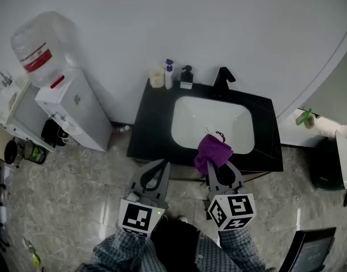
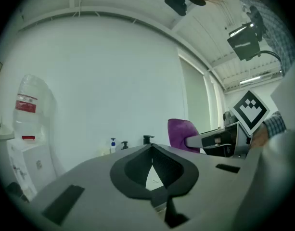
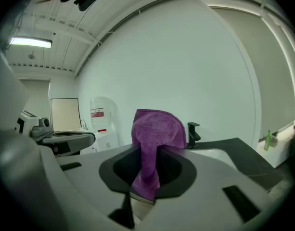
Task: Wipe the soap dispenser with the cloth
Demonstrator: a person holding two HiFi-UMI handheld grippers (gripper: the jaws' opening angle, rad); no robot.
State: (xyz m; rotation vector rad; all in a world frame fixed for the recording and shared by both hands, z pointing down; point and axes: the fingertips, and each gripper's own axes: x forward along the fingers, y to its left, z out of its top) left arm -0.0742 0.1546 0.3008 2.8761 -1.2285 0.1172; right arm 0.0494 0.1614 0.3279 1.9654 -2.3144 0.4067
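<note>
At the left, the left claw [image 1: 161, 166] hangs in front of the black tabletop [image 1: 153, 129], and its own view shows its jaws drawn together with nothing between them. It is well short of anything on the tabletop. At the back-left corner, against the wall, stand a pale cup [image 1: 156, 77], a white bottle with a blue pump [image 1: 168, 74], and just right of that the soap dispenser [image 1: 187, 76], taken here to be the black pump bottle. It is upright and untouched, with the white basin [image 1: 181, 123] to its right and the black faucet [image 1: 221, 81] beyond it. Further right, the right claw [image 1: 218, 166] is clamped on the purple cloth [image 1: 213, 151]. The cloth stands bunched up above the jaws and hangs over the front edge of the basin. Judging from this, the cloth is already in hand but the wiping has not begun, so the step is the approach. The next move calls for carrying the cloth forward and leftward across the basin to the dispenser. The free left claw would probably need to steady the bottle, since a light pump bottle could tip or slide under a wipe.
</note>
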